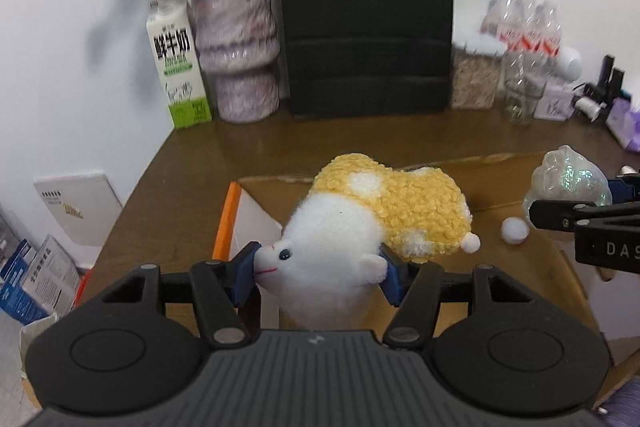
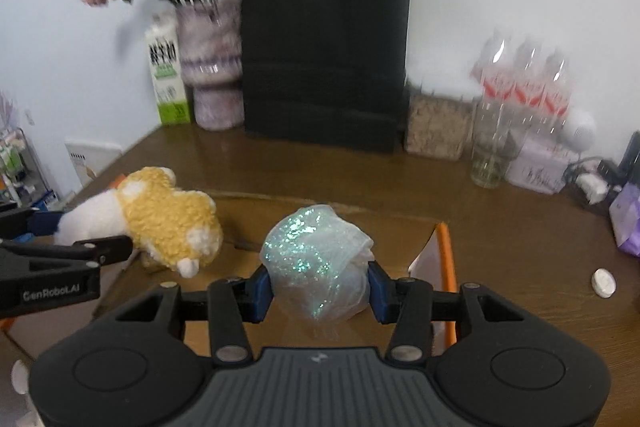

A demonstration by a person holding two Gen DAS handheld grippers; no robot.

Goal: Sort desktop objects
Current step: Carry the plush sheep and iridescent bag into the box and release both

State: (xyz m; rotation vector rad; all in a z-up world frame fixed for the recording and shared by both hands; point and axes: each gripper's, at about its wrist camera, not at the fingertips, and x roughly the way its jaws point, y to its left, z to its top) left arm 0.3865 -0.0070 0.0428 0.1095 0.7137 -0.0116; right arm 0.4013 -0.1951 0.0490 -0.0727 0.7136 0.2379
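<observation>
A plush toy (image 1: 360, 223) with a white head and a curly yellow back is held off the desk, my left gripper (image 1: 320, 269) shut on its white head. The same plush toy (image 2: 160, 215) shows at the left of the right wrist view, over an open cardboard box (image 2: 400, 223). My right gripper (image 2: 318, 291) is shut on a glittery translucent ball (image 2: 316, 259), above that box. In the left wrist view the glittery ball (image 1: 568, 179) hangs at the right over the cardboard box (image 1: 500, 167), with the right gripper's black arm beside it. A small white pompom (image 1: 514, 230) lies in the box.
A brown desk (image 1: 240, 147) carries a milk carton (image 1: 178, 67), a vase of dried flowers (image 1: 236, 47), a black paper bag (image 1: 366, 11), a drinking glass (image 1: 522, 87), bottled water (image 1: 524, 23) and small boxes along the wall. A white tablet (image 2: 603, 283) lies at the right.
</observation>
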